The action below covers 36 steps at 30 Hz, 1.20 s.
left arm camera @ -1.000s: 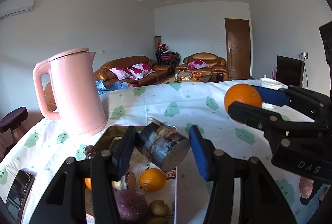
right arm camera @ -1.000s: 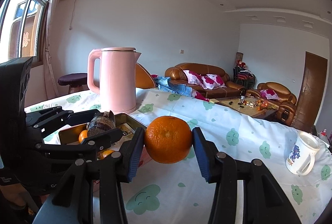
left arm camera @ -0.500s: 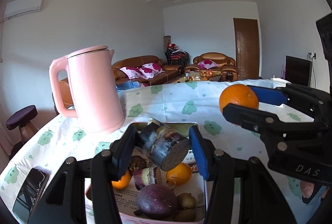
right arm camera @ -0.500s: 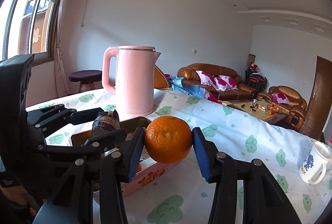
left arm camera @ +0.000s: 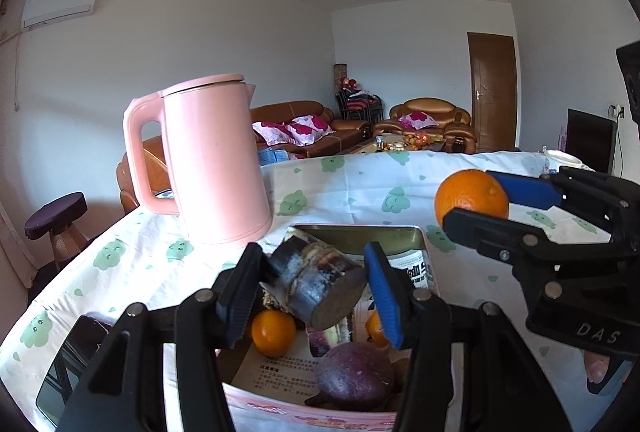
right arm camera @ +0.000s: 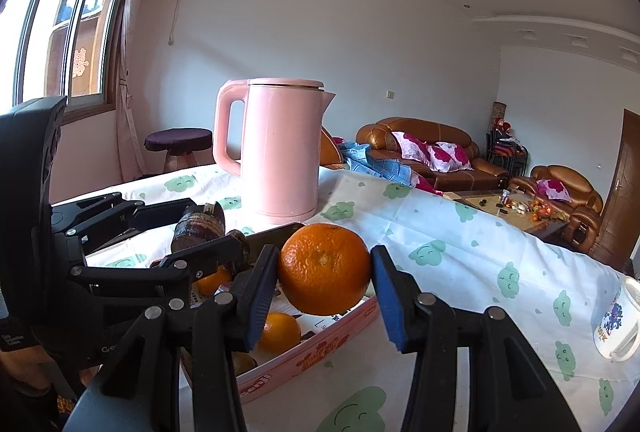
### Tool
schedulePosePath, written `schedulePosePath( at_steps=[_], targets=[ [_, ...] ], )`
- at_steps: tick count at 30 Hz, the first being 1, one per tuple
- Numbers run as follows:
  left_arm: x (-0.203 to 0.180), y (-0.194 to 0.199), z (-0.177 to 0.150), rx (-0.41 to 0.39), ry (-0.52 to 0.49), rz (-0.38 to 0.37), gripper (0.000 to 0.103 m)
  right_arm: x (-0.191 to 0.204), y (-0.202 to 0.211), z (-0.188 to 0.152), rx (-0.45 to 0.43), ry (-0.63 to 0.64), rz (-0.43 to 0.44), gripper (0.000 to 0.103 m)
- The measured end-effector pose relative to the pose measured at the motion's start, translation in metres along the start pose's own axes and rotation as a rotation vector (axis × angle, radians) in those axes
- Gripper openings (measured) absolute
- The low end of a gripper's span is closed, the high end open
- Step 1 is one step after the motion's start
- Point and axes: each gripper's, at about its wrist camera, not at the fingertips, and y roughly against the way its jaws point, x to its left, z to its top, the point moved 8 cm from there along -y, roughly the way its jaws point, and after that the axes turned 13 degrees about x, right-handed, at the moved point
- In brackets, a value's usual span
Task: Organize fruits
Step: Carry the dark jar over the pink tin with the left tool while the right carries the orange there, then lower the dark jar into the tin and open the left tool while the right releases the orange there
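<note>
A: Your left gripper (left arm camera: 314, 290) — what's in it?

B: Blue pads closed part-way on a short dark purple cut cylinder of sugarcane (left arm camera: 316, 282), tilted, pale cut end toward you. You hold it in the air over the pink-walled cardboard box (left arm camera: 304, 414).

A: And your right gripper (right arm camera: 324, 282)?

B: Pads pressed on either side of a round orange (right arm camera: 324, 268), also off the table, above the box's near right edge.

A: Contents of the box?

B: Just below your left pads: a small orange (left arm camera: 273, 332), a second one partly hidden behind the right pad, a round dark purple fruit (left arm camera: 354, 376), all lying on printed paper. Small brownish fruits at the near end, too hidden to name.

A: Beyond that?

B: White tablecloth with green cloud prints (left arm camera: 352, 176). Tall pink electric kettle (left arm camera: 212, 160) upright behind the box, apart from it. White mug with blue pattern (right arm camera: 618, 324) far right. Brown leather sofas (right arm camera: 432, 152) past the table.
</note>
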Motion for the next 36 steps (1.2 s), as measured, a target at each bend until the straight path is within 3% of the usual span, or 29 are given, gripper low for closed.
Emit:
schedulePosePath(
  at_steps=[10,26,31,36],
  targets=[
    [0.015,-0.003,-0.006,0.018,0.019,0.018,0.054,0.014,-0.018,-0.002,0.04,-0.001,0.043,0.049],
    [0.021,-0.019,-0.017,0.107,0.009,0.019,0.054,0.026,-0.063,-0.027,0.216,-0.02,0.135,0.05],
    [0.024,-0.016,-0.018,0.103,0.013,0.026,0.057,0.025,-0.063,-0.029,0.215,-0.025,0.136,0.055],
    [0.03,-0.01,-0.017,0.083,0.03,0.048,0.076,0.019,-0.054,-0.027,0.19,-0.048,0.129,0.066]
  ],
)
